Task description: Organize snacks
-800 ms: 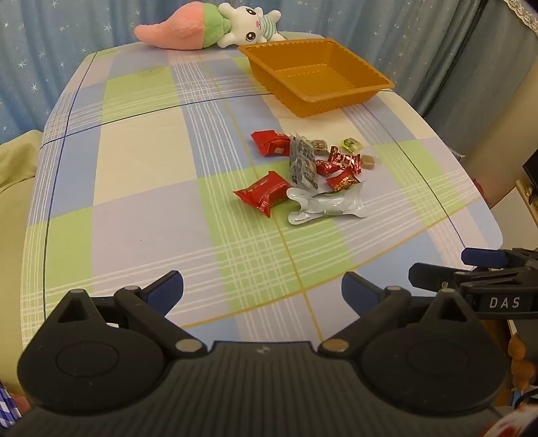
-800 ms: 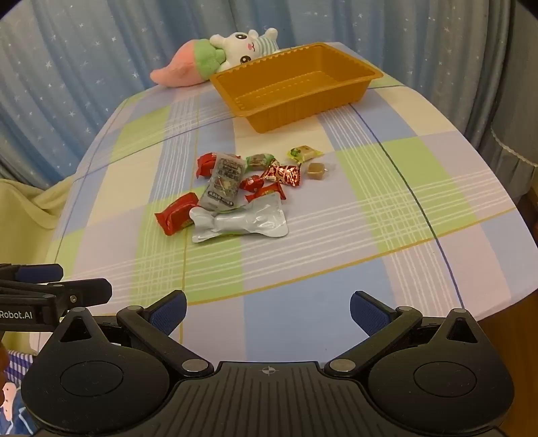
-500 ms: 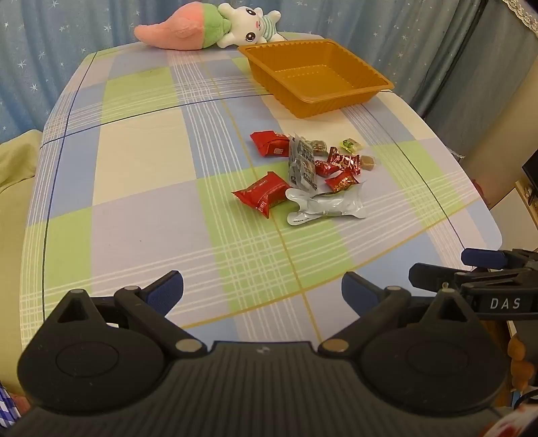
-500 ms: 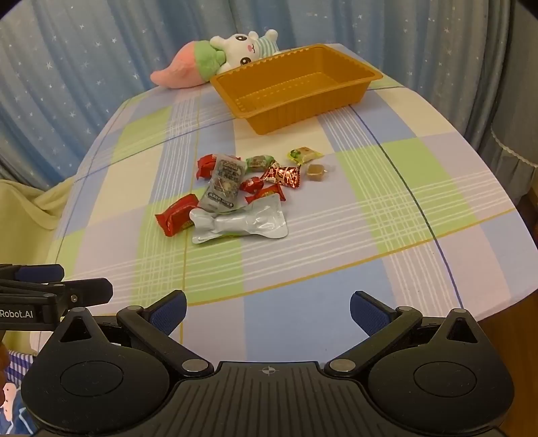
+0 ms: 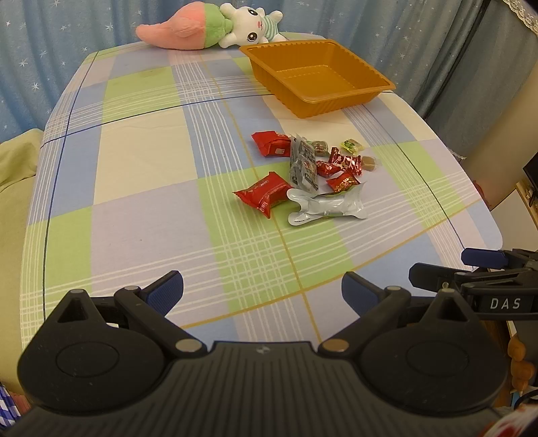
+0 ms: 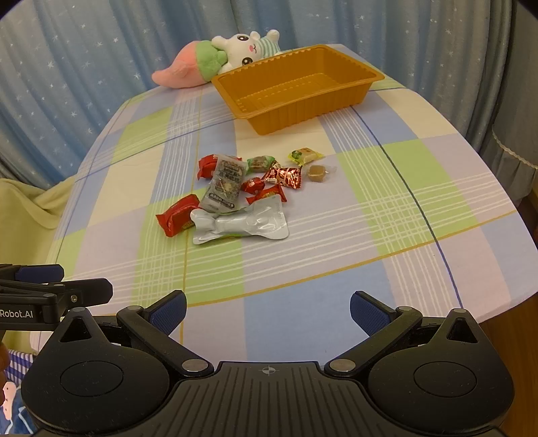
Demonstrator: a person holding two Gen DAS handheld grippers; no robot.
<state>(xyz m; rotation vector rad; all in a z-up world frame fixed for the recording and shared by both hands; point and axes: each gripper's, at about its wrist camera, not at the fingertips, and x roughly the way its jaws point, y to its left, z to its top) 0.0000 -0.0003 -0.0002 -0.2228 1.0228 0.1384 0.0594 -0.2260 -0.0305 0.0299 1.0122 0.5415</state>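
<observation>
A pile of snacks lies mid-table: a silver pouch [image 5: 328, 206] [image 6: 242, 223], a red packet [image 5: 264, 193] [image 6: 178, 215], a grey packet [image 5: 302, 164] [image 6: 225, 185], another red packet [image 5: 272, 143] and several small candies [image 6: 282, 174]. An empty orange tray [image 5: 319, 97] [image 6: 302, 107] stands behind them. My left gripper [image 5: 262, 290] is open and empty over the near table edge. My right gripper [image 6: 267, 306] is open and empty, also near the front edge, to the right of the left one.
A pink and white plush toy [image 5: 208, 25] [image 6: 215, 57] lies at the table's far edge behind the tray. Blue starred curtains hang behind. The checked tablecloth [image 5: 141, 161] covers the table. A yellow-green cushion [image 5: 13, 168] lies to the left.
Both grippers have drifted very slightly; the snacks and the tray have not moved.
</observation>
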